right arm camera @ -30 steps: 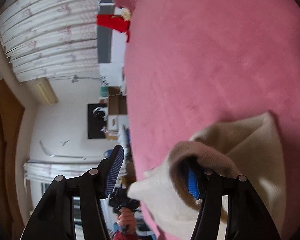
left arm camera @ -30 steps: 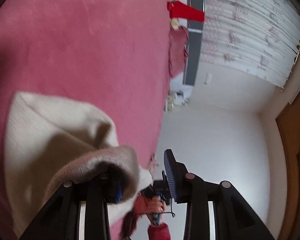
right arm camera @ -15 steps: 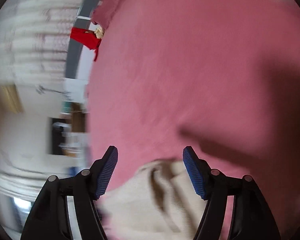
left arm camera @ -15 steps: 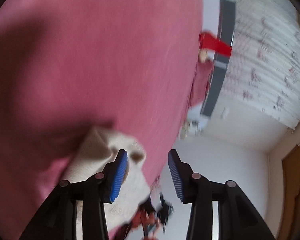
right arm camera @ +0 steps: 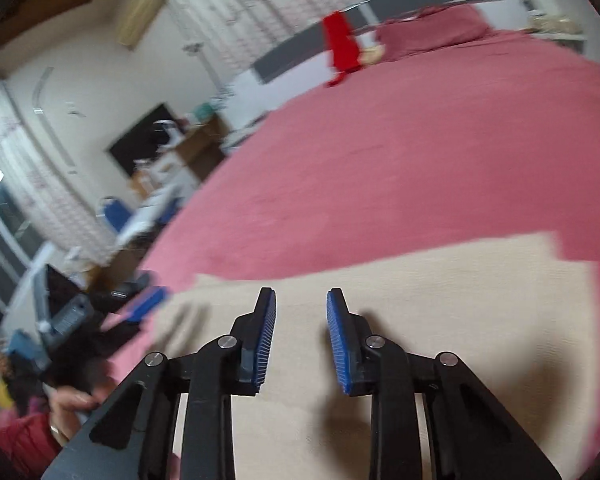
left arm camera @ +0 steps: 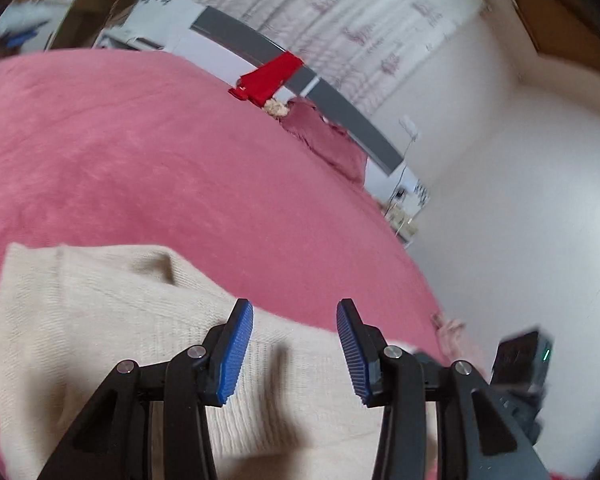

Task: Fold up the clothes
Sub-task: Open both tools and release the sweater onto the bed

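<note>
A cream knit garment [left arm camera: 112, 320] lies folded flat on the pink bedspread [left arm camera: 148, 160]. My left gripper [left arm camera: 294, 312] hovers above the garment's far edge, open, with nothing between its blue pads. In the right wrist view the same cream garment [right arm camera: 440, 300] spreads under my right gripper [right arm camera: 301, 302], whose jaws are closing with a gap still showing and nothing between them. The other gripper [right arm camera: 140, 304], held by a hand [right arm camera: 70, 400], shows at the left edge of that view.
A red cloth [left arm camera: 266, 76] hangs on the grey headboard [left arm camera: 340, 108] beside a pink pillow [left arm camera: 328, 140]. The bed's right edge [left arm camera: 424, 280] drops to a white floor. Shelves and boxes [right arm camera: 168, 152] stand along the wall left of the bed.
Both grippers let go of the cream garment, rolled upright and drew back and up. The garment now lies flat on the bed. The right jaws have narrowed since half a second ago.
</note>
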